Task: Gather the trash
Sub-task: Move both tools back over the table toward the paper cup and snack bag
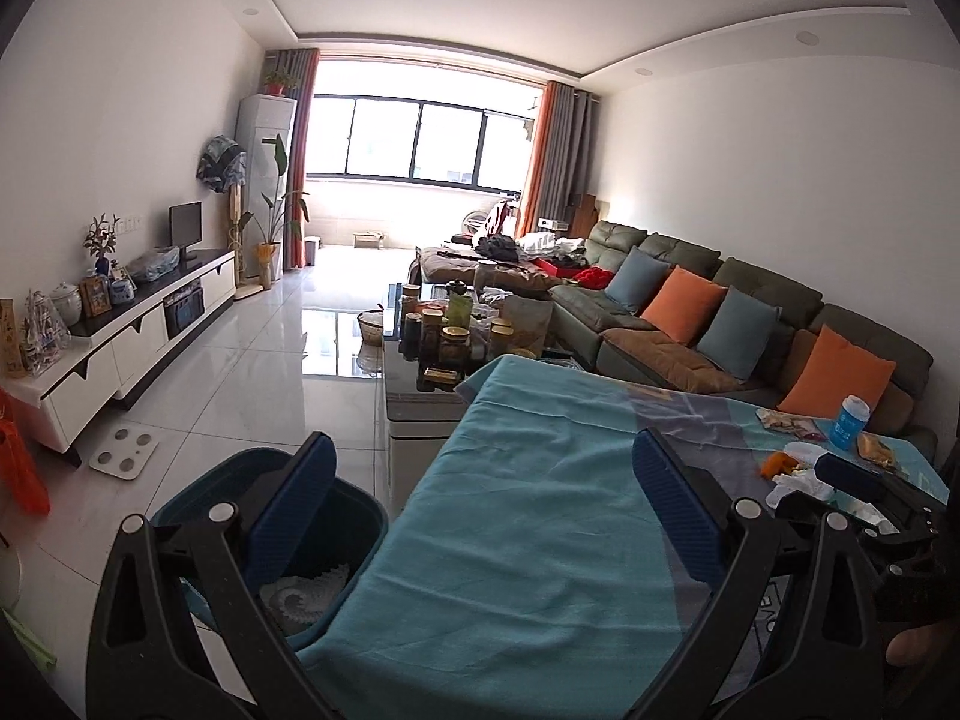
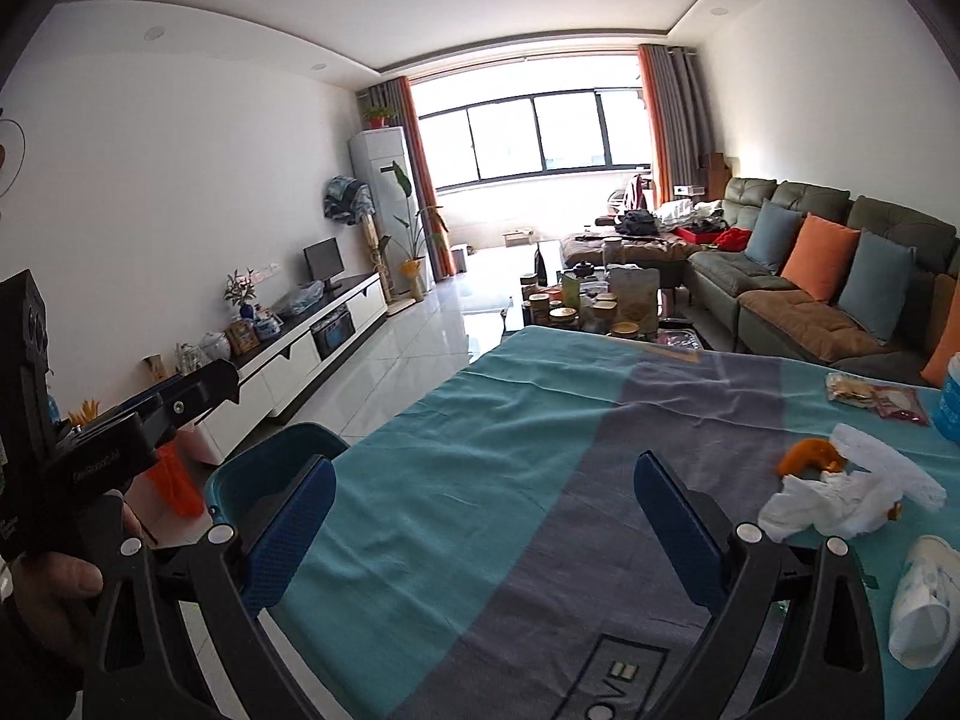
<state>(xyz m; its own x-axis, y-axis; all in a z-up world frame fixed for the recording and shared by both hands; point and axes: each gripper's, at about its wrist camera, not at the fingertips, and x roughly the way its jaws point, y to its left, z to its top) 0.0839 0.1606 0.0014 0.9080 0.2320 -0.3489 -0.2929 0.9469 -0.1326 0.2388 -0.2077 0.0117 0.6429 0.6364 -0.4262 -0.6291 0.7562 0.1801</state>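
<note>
A table under a teal and grey cloth (image 1: 528,480) (image 2: 480,450) fills the foreground. Trash lies at its right side: crumpled white tissue (image 2: 834,498) (image 1: 801,474), orange peel (image 2: 807,456) (image 1: 777,463), a tipped white paper cup (image 2: 924,600), a snack wrapper (image 2: 870,396) (image 1: 792,423) and a blue bottle (image 1: 852,420) (image 2: 951,396). A blue bin (image 1: 282,540) (image 2: 270,480) stands on the floor at the table's left edge. My left gripper (image 1: 480,516) is open and empty over the bin and cloth. My right gripper (image 2: 486,528) is open and empty over the cloth, left of the tissue.
A glass coffee table (image 1: 414,378) crowded with jars stands beyond the cloth-covered table. A green sofa (image 1: 750,312) with orange and blue cushions runs along the right. A white TV cabinet (image 1: 120,348) lines the left wall. A bathroom scale (image 1: 123,447) lies on the tiled floor.
</note>
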